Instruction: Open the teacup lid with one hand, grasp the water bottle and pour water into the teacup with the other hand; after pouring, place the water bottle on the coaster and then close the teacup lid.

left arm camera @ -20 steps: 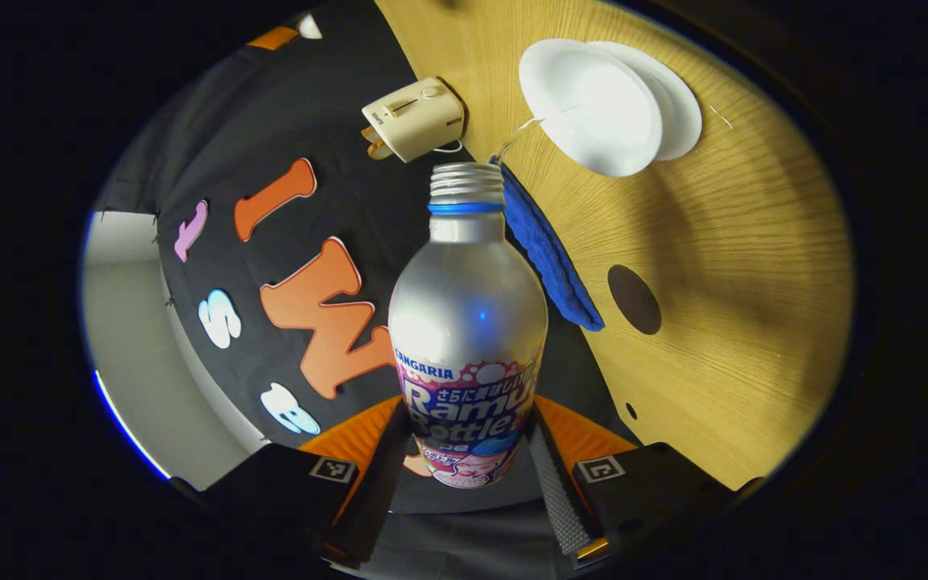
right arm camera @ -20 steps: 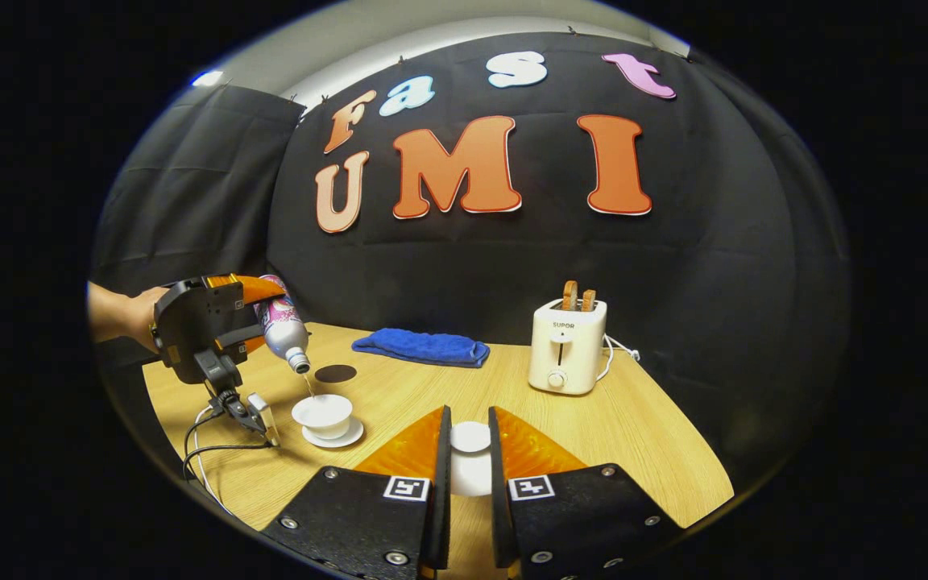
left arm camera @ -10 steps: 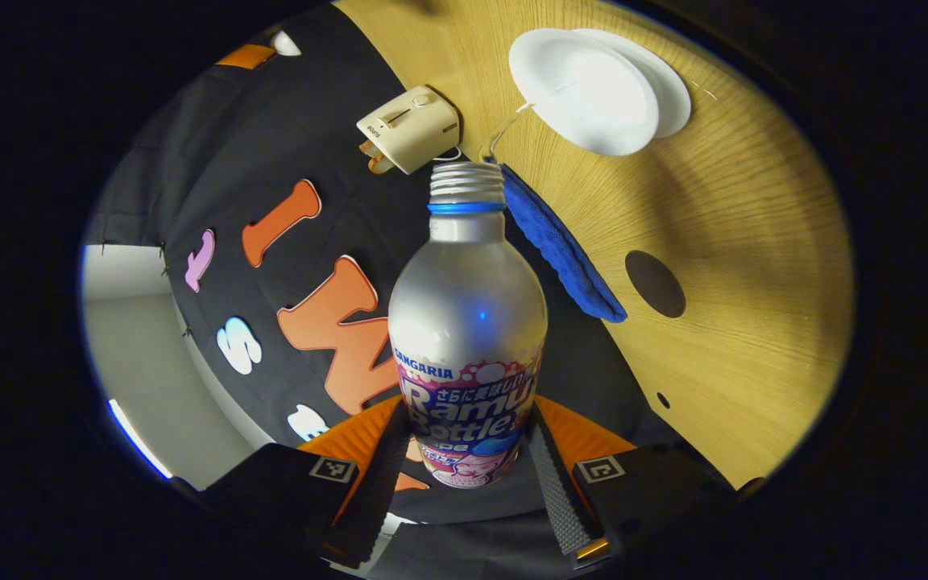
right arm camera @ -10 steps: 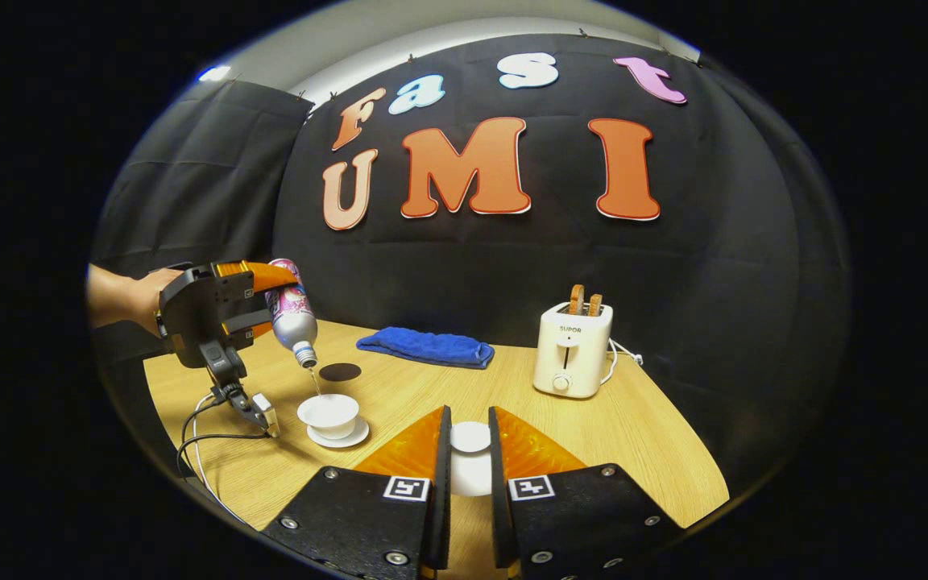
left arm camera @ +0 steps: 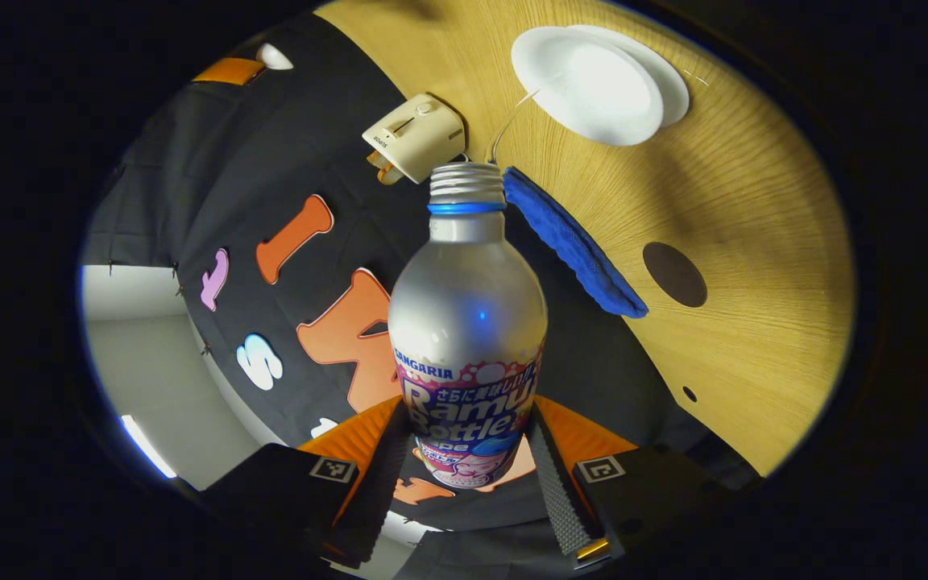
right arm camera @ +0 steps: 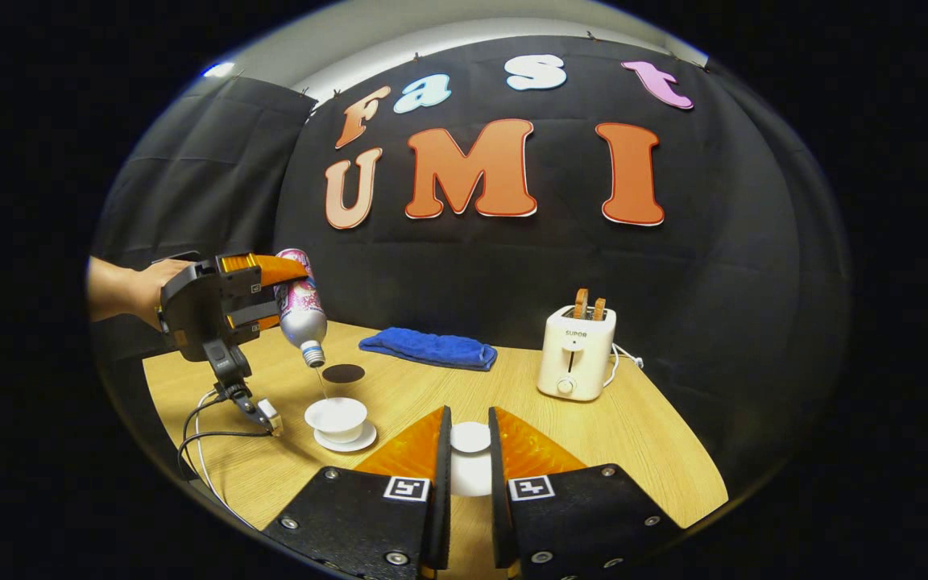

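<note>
My left gripper [left arm camera: 468,451] is shut on the silver water bottle [left arm camera: 468,314], low on its label. In the right gripper view that gripper [right arm camera: 279,294] holds the bottle [right arm camera: 303,310] tipped mouth down at the left. A thin stream of water falls into the open white teacup [right arm camera: 336,414] on its saucer [right arm camera: 345,440]. The teacup [left arm camera: 585,84] lies beyond the bottle's mouth in the left gripper view. My right gripper [right arm camera: 468,423] is shut on the white teacup lid [right arm camera: 470,475], held above the table to the cup's right. The dark round coaster [right arm camera: 343,373] [left arm camera: 674,274] lies bare behind the cup.
A blue towel [right arm camera: 428,348] lies at the back of the wooden table [right arm camera: 633,451], and a cream toaster [right arm camera: 576,354] with toast stands at the right. A person's hand [right arm camera: 122,290] holds the left gripper, and its cable [right arm camera: 202,435] trails on the table.
The left gripper has risen a little and tipped the bottle steeper, nearer to mouth straight down, while water keeps falling into the cup. The right gripper and lid have barely moved.
</note>
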A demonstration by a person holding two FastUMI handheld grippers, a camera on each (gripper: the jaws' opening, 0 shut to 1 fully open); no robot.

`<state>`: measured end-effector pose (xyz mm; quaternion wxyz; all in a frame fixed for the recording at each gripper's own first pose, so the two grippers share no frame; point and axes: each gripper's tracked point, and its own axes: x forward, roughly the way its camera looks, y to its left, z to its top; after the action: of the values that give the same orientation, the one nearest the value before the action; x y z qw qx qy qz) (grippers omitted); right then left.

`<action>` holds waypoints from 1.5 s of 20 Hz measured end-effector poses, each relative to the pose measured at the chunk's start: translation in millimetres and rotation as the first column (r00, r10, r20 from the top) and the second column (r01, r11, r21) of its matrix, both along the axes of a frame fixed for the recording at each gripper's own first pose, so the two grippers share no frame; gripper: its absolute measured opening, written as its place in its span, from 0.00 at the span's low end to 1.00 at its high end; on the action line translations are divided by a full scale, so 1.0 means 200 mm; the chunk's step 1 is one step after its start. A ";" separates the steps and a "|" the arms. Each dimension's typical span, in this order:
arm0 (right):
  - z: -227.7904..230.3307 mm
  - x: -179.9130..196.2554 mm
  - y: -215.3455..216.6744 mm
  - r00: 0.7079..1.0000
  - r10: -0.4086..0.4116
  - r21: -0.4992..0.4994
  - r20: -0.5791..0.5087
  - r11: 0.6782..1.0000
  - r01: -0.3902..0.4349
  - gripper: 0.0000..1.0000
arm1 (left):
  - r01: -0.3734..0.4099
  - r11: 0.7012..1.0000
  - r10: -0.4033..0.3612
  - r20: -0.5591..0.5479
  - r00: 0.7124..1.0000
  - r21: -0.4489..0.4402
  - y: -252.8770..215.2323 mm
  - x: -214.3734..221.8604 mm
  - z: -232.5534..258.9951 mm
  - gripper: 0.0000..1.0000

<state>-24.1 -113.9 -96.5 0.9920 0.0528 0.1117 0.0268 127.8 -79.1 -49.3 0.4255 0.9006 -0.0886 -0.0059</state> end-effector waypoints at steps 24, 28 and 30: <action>0.14 0.08 0.28 0.999 -0.049 -0.013 0.003 0.999 0.049 0.22 | -0.004 0.589 -0.123 -0.094 0.988 -0.808 0.05 0.03 -0.15 0.83; 0.16 0.09 0.33 0.999 -0.053 -0.035 0.001 0.998 0.054 0.22 | -0.045 0.402 -0.128 -0.105 0.986 -0.914 0.13 0.02 -0.11 0.78; 0.17 0.11 0.36 0.999 -0.049 -0.049 0.007 0.998 0.049 0.22 | -0.058 0.312 -0.126 -0.102 0.987 -0.948 0.18 0.02 -0.09 0.83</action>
<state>-2.6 -42.5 -62.2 0.9937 0.0309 0.1081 0.0000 131.4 -43.5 -67.4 0.8778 0.4741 -0.0605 -0.0325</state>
